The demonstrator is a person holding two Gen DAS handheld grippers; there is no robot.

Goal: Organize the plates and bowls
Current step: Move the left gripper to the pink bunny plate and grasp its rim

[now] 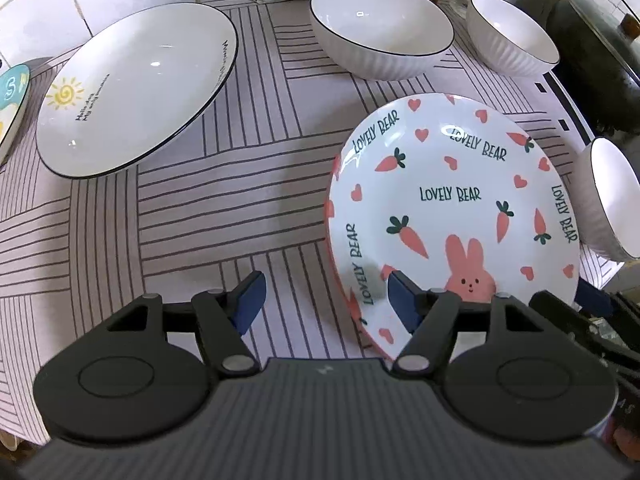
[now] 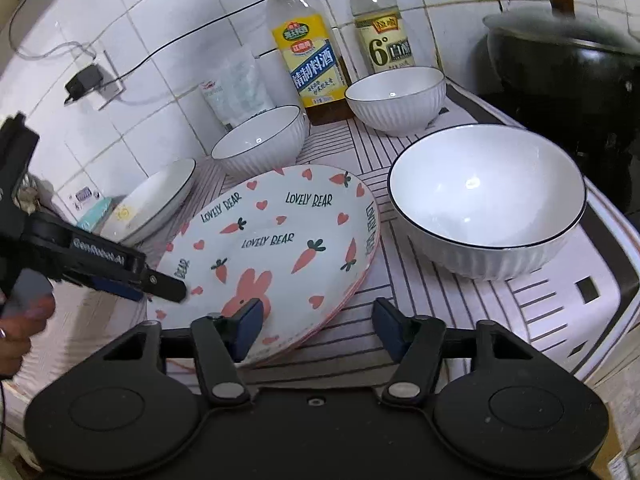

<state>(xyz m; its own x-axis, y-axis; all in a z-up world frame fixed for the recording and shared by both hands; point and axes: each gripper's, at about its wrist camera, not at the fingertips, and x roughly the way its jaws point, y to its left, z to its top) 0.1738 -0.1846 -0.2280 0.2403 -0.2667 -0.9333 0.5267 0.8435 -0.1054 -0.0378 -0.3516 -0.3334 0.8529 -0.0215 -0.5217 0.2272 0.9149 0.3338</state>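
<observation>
My left gripper [image 1: 324, 300] stands wide, straddling the near-left rim of the rabbit plate [image 1: 452, 216] — one finger over the plate, one over the striped mat [image 1: 224, 200], pads not pressing. My right gripper [image 2: 316, 330] is open too, its left finger above the plate's near edge. The small bowl [image 1: 612, 200] is cut off.

Home kitchen. White tiled wall [image 2: 168, 8] behind the table [image 1: 240, 208], which has a striped cover. Cooking wine bottle [image 2: 308, 52] and vinegar bottle [image 2: 380, 36] stand against the wall; lidded black wok [image 2: 560, 64] right of the bottles; charger [image 2: 84, 82] plugged in left of them.
</observation>
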